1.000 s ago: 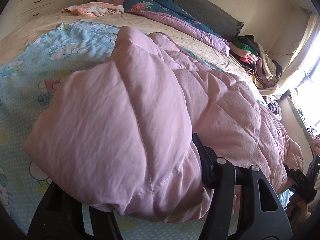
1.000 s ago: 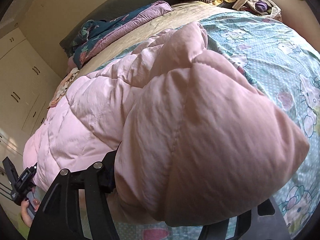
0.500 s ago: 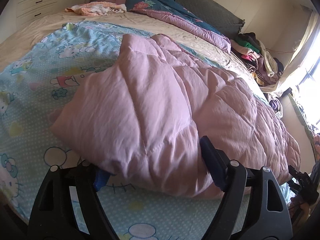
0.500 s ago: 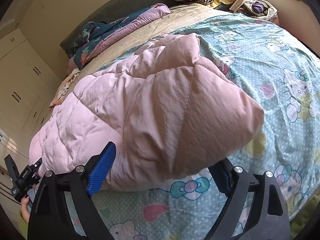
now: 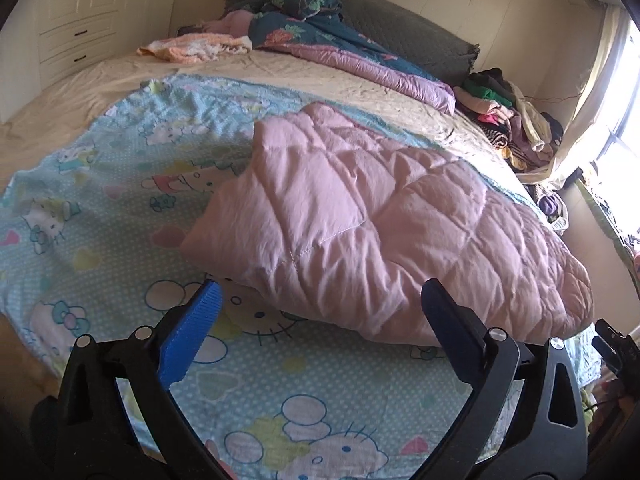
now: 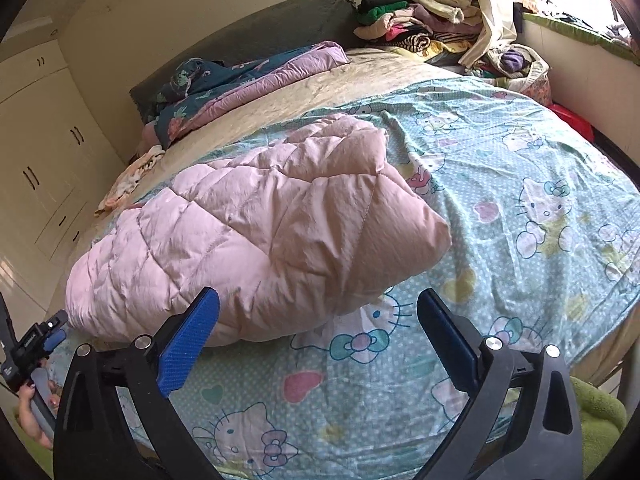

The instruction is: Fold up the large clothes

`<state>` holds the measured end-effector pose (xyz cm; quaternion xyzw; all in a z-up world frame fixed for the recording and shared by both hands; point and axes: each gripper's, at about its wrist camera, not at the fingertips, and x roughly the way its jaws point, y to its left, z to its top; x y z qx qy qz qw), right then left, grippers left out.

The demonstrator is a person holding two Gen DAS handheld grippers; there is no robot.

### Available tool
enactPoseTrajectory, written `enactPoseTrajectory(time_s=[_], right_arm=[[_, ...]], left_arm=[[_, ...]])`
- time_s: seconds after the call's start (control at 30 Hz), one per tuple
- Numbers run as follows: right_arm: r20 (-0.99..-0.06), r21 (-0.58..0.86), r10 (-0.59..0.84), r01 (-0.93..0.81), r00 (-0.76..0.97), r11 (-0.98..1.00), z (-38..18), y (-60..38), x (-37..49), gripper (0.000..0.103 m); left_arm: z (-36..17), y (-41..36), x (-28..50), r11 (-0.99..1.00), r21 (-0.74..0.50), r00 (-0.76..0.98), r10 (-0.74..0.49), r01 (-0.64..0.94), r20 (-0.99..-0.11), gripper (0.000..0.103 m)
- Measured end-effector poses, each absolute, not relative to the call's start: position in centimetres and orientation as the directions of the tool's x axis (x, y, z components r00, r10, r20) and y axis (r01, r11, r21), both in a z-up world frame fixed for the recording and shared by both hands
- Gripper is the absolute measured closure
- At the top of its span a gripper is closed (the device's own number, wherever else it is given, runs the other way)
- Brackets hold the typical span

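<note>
A pink quilted puffer coat [image 5: 380,232] lies folded in a thick bundle on the blue cartoon-cat sheet [image 5: 120,200]; it also shows in the right wrist view [image 6: 260,240]. My left gripper [image 5: 320,316] is open and empty, hovering just in front of the coat's near edge. My right gripper [image 6: 320,320] is open and empty, also just short of the coat's near edge, above the sheet [image 6: 520,200]. The other gripper shows at the far edge of each view.
A dark floral and purple duvet [image 5: 340,40] lies at the head of the bed. A pile of mixed clothes [image 5: 508,120] sits at the far right corner, also in the right wrist view [image 6: 420,20]. White wardrobes [image 6: 40,160] stand along the wall.
Both grippers let go of the pink coat, opened and pulled back. The coat dropped onto the sheet and lies folded.
</note>
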<state>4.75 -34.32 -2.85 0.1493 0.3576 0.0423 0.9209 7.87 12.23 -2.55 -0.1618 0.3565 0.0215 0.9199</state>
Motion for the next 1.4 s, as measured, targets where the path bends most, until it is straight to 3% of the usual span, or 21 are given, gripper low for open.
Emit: enactPoseTrajectory(time_s=[0.57, 0.87, 1.4], right_arm=[[-0.492, 0.174, 0.207, -0.137, 0.846, 0.975, 4.2, -29.1, -1.6, 0.004], [-0.407, 0.137, 0.228, -0.188, 0.884, 0.973, 6.5, -26.9, -4.6, 0.004], [-0.455, 0.071, 0.216, -0.207, 0.864, 0.976, 3.0, -24.4, -6.8, 0.004]], left_arm=[[3.8, 9.7, 3.0, 0.966, -0.249, 0.842, -0.077, -0.07, -0.534, 0.009], [4.3, 6.5, 0.8, 0.974, -0.226, 0.853, -0.124, 0.007, -0.507, 0.009], [0.9, 1.8, -0.4, 0.983, -0.166, 0.811, -0.157, 0.075, -0.563, 0.009]])
